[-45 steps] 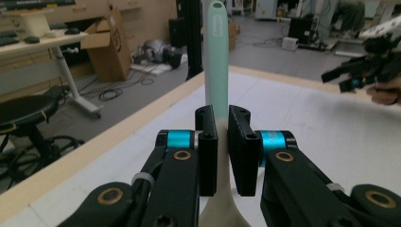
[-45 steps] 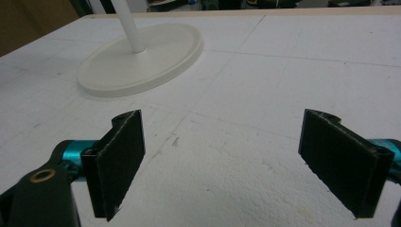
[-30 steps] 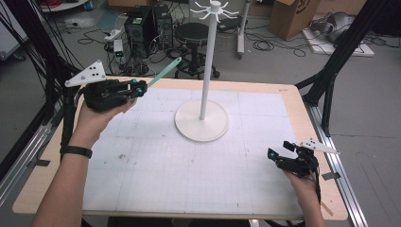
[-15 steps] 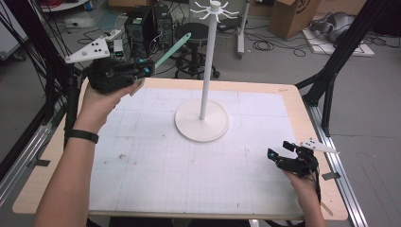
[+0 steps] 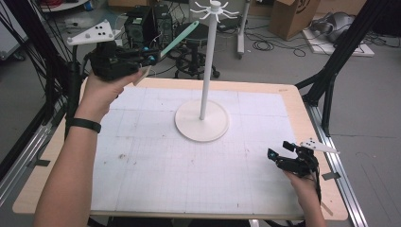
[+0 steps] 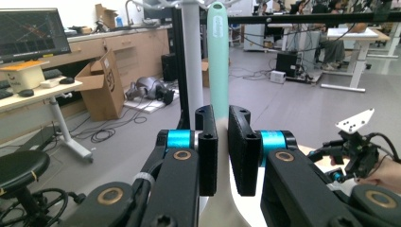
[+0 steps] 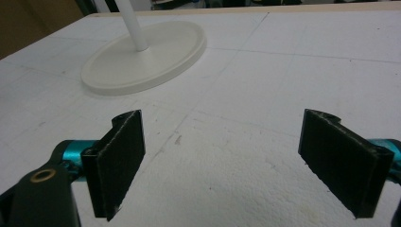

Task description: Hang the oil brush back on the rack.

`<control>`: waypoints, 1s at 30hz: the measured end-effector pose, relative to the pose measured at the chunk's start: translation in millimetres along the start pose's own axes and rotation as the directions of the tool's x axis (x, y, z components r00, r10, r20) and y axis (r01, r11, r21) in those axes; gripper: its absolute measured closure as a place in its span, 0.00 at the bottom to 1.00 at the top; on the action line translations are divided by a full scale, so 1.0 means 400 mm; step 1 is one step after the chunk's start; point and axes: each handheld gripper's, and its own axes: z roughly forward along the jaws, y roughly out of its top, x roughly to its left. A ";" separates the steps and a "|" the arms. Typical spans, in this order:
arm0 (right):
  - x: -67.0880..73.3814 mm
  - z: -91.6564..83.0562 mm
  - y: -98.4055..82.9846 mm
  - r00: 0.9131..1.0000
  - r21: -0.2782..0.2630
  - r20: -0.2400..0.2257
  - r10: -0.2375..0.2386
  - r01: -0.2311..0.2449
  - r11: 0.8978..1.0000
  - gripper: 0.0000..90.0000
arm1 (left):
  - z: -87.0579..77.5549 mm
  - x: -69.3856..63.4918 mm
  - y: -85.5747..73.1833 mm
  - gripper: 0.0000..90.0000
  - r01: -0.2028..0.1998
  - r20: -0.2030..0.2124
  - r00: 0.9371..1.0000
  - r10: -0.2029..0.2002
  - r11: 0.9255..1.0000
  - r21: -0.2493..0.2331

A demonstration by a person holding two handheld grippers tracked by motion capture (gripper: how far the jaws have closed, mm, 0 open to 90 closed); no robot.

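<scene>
The left claw (image 5: 150, 57) sits at about 10 o'clock in the high view, raised above the worktop's (image 5: 156, 189) far left corner, its jaws pinched nearly together on a mint-green spatula (image 5: 177, 39). The left gripper view shows the grip lies where the pale blade meets the handle; the long handle (image 6: 218, 61) juts out ahead, its tip with the hanging slot close beside the white stand's pole (image 6: 193, 66). The stand (image 5: 202, 125) rises from a round base near the worktop's centre, with a ring of hooks (image 5: 213, 9) at 12 o'clock.

The spatula looks light, with a stiff handle and probably a softer, rubbery blade. Held this far from the slot, the tip will likely swing with small wrist turns, so aiming it onto a hook calls for slow, steady motion. The smooth handle could slip or pivot between the pads; a grip closer to the middle would steady it.

The right claw (image 7: 236, 165) rests at 4 o'clock on the worktop, jaws spread wide with nothing between them.
</scene>
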 end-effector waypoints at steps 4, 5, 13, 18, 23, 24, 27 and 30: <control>0.000 0.000 0.000 1.000 0.000 -0.001 0.000 0.000 1.000 0.16 | 0.004 0.001 0.011 0.92 0.000 0.004 1.000 0.000 1.000 0.002; 0.000 0.000 0.000 1.000 -0.001 -0.001 -0.003 0.003 1.000 0.16 | 0.005 0.002 0.012 0.92 0.000 0.006 1.000 0.000 1.000 0.004; -0.001 -0.001 0.000 1.000 -0.004 -0.002 -0.007 0.007 1.000 0.16 | 0.017 0.008 0.013 0.92 0.006 -0.003 1.000 -0.006 1.000 0.006; -0.001 0.000 0.000 1.000 -0.003 -0.002 -0.006 0.006 1.000 0.16 | 0.024 0.004 0.012 0.92 0.004 -0.002 1.000 -0.003 1.000 0.002; -0.001 0.000 0.000 1.000 -0.003 -0.003 -0.003 0.003 1.000 0.16 | 0.028 0.005 0.013 0.92 0.003 -0.015 1.000 -0.003 1.000 0.011; 0.000 -0.001 0.000 1.000 -0.002 -0.003 -0.002 0.002 1.000 0.16 | 0.028 0.006 0.013 0.92 0.002 -0.017 1.000 -0.002 1.000 0.012; 0.000 -0.001 0.000 1.000 -0.001 -0.004 -0.001 0.001 1.000 0.16 | 0.031 0.005 0.014 0.92 -0.002 -0.025 1.000 0.002 1.000 0.017; -0.001 -0.001 0.000 1.000 -0.004 -0.002 0.000 0.000 1.000 0.16 | 0.037 0.005 0.016 0.92 -0.004 -0.027 1.000 0.005 1.000 0.022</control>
